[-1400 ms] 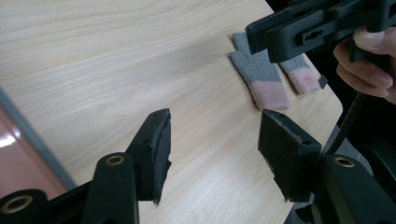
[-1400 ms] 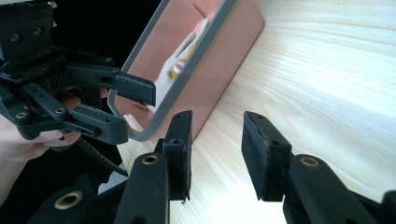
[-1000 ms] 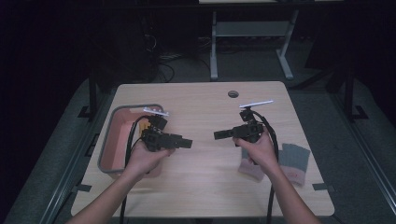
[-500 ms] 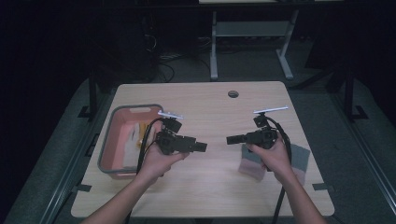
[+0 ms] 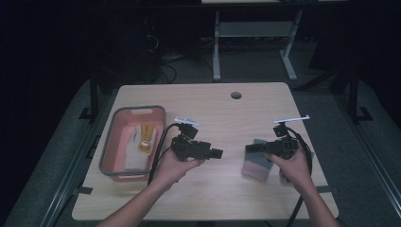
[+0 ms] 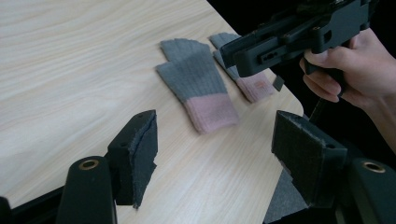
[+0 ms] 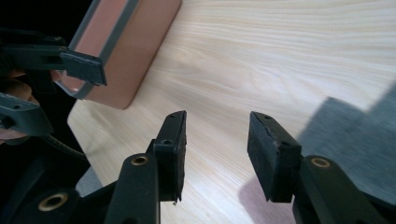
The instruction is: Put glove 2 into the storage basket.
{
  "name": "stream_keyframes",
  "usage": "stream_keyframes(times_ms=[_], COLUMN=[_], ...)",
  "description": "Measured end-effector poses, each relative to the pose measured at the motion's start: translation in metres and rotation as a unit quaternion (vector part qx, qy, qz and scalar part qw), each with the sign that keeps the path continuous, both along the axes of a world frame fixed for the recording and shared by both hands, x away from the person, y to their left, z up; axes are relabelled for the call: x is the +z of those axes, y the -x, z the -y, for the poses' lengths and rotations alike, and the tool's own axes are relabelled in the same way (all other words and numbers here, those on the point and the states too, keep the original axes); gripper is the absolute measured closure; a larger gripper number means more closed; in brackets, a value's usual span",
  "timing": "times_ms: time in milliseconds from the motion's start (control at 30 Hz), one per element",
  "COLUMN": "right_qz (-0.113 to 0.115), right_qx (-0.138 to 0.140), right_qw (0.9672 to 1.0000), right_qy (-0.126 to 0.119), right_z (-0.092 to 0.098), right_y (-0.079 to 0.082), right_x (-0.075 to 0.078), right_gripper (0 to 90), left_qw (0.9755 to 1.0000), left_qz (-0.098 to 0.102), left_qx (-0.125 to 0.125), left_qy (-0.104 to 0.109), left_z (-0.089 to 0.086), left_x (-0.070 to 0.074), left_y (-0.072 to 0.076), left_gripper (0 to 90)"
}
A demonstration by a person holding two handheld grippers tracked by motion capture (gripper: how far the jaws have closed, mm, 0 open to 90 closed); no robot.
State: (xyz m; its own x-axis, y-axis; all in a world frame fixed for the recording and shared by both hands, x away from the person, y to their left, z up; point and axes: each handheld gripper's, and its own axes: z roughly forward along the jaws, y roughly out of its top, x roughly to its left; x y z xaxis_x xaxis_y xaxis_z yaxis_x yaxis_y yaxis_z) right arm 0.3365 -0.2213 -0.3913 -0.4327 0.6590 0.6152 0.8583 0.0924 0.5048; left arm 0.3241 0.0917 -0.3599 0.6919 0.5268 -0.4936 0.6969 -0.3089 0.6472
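Two grey knit gloves with pink cuffs lie flat side by side near the table's right edge: one glove (image 6: 196, 84) nearer the middle, the other glove (image 6: 250, 79) partly behind the right gripper. In the high view the gloves (image 5: 256, 165) sit just under my right gripper (image 5: 249, 148), which points left, held above them. My left gripper (image 5: 216, 153) points right toward it, a short gap between the two tips. Both are open with nothing between the jaws: the left gripper (image 6: 217, 154) faces the gloves, the right gripper (image 7: 215, 151) faces bare wood.
A pink bin with a grey rim (image 5: 137, 109) stands at the table's left, holding a white glove (image 5: 137, 142) and a yellow item (image 5: 145, 141); its side wall (image 7: 135, 60) appears in the right gripper view. A small hole (image 5: 236, 95) marks the far table edge.
Both hands have shifted to the right and slightly toward the person. The left gripper left the bin's side for the table's middle; the right gripper now hangs over the gloves.
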Motion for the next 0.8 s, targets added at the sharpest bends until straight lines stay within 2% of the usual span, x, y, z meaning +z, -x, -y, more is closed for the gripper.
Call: stream_keyframes(times_ms=[133,167,333,467,800], right_qz=[0.001,0.003,0.003,0.009,0.016], right_qx=[-0.013,-0.016,-0.025,-0.031,-0.049], right_qw=[0.9999,0.9998,0.9994,0.9982,0.9956], right_qy=[0.004,0.014,0.025,0.049,0.078], right_z=[0.011,0.015,0.024,0.036,0.058], right_y=[0.004,0.006,0.011,0.019,0.028], right_x=[-0.003,-0.004,-0.008,-0.012,-0.018], right_gripper=[56.6,56.5,56.4,56.4,57.7], left_qw=[1.0,1.0,0.9999,0.9998,0.9996], left_qz=[0.001,0.002,0.002,0.007,0.009], left_qx=[-0.007,-0.006,-0.012,-0.018,-0.027], left_qy=[0.0,0.001,0.004,0.002,-0.001], left_z=[0.008,0.01,0.019,0.023,0.035], left_x=[-0.004,-0.005,-0.008,-0.01,-0.018], left_y=[0.0,0.001,0.002,0.003,0.005], left_gripper=[30.8,30.0,29.9,29.2,28.1])
